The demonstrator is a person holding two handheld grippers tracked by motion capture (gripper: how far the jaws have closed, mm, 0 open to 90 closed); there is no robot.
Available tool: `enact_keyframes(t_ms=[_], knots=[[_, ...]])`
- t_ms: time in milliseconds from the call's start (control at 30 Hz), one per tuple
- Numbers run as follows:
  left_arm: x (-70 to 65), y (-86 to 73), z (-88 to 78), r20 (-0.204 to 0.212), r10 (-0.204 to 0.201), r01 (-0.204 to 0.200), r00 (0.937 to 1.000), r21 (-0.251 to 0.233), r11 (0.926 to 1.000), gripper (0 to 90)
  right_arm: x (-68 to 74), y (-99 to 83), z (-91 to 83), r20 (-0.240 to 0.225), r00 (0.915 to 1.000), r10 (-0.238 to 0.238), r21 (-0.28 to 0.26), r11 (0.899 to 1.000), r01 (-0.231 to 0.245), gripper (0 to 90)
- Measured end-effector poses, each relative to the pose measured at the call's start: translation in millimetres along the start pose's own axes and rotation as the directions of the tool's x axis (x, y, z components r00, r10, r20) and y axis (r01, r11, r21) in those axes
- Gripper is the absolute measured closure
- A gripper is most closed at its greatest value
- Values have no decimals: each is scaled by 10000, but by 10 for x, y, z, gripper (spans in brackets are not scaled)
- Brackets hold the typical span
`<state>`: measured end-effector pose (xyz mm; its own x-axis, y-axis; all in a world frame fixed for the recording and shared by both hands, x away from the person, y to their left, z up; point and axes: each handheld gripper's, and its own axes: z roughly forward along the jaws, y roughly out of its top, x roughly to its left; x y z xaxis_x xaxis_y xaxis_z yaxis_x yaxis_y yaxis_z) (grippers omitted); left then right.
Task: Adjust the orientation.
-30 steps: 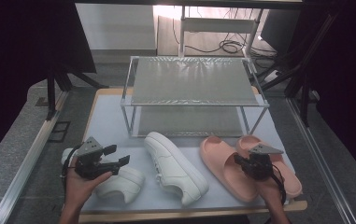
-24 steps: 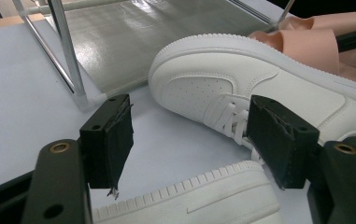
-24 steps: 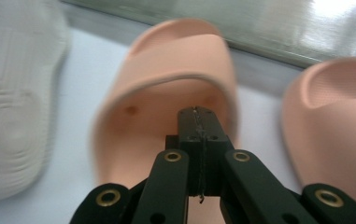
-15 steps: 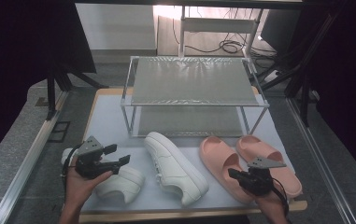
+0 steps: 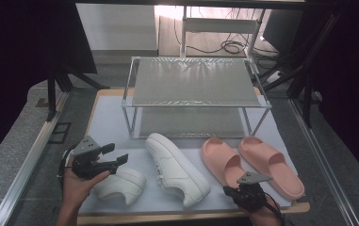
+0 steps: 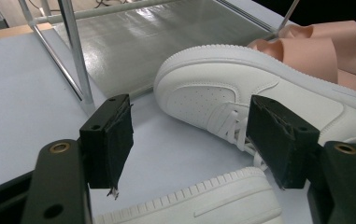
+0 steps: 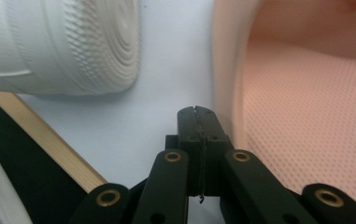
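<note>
Two white sneakers lie on the white mat (image 5: pixel 111 122): one in the middle (image 5: pixel 177 169), one at the front left (image 5: pixel 118 183). Two pink slides lie to the right, a left one (image 5: pixel 222 160) and a right one (image 5: pixel 271 165). My left gripper (image 5: pixel 115 154) hovers open just over the front-left sneaker, nothing between its pads. In the left gripper view the gripper (image 6: pixel 192 140) frames the middle sneaker (image 6: pixel 241 93) beyond it. My right gripper (image 5: pixel 241 193) is shut and empty, low at the heel of the left slide. In the right gripper view its tip (image 7: pixel 198 116) sits beside that slide (image 7: pixel 306 93).
A metal two-shelf rack (image 5: pixel 196 82) stands at the back of the mat, its lower shelf (image 6: pixel 143 42) close behind the sneakers. The table's wooden front edge (image 7: pixel 49 144) runs just beside the right gripper. The middle sneaker's heel (image 7: pixel 73 42) is near it.
The right gripper has come down from over the pink slides toward the front edge, a little leftward, still shut. The left gripper and the shoes have not moved.
</note>
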<state>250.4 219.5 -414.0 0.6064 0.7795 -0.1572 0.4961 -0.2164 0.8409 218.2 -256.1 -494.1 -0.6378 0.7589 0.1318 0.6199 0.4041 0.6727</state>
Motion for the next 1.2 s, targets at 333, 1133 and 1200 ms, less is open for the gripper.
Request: enact_keyframes(t_ms=[333,1133,1200], knots=[[5,-4,2,-4,6,-6,10000,20,10000,319,-173,-65,-84,48,9994,344,5,9994,-344,900],[-2,5,-22,-51,-4,4,10000,-13,10000,319,-814,-51,-818,675,9873,1438,-1725,9763,-1304,827],[1,6,-26,-57,-25,25,10000,-32,10000,320,-986,-79,-912,1032,9819,1587,-1861,9728,-1377,802]])
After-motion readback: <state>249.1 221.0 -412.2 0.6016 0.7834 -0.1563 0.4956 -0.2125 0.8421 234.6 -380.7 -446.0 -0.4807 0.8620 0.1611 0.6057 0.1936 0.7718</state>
